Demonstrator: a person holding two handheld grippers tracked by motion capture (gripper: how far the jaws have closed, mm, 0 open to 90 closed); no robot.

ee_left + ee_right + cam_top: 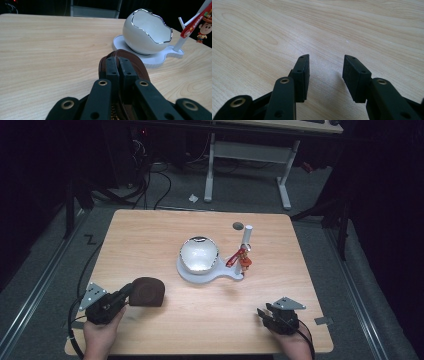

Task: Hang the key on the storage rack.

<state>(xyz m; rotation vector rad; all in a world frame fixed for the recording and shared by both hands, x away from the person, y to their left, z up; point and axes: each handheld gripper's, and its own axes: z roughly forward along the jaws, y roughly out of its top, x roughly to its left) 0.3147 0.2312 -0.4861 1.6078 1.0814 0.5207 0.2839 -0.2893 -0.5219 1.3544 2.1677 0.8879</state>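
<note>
Near the wooden table's [150, 227] front-left corner, the left gripper [129, 292] is clenched on a round brown leather zip pouch [147, 291], short of the white eggshell-shaped bowl [146, 32]. Right gripper [325, 75] rests released, jaws apart over bare wood.

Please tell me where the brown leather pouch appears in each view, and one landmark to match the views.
High view: the brown pouch lies lower left on the table, at the left gripper.
Left gripper view: bottom centre, clamped between the jaws.
Right gripper view: not in it.
Shared landmark: the white eggshell bowl.
</note>
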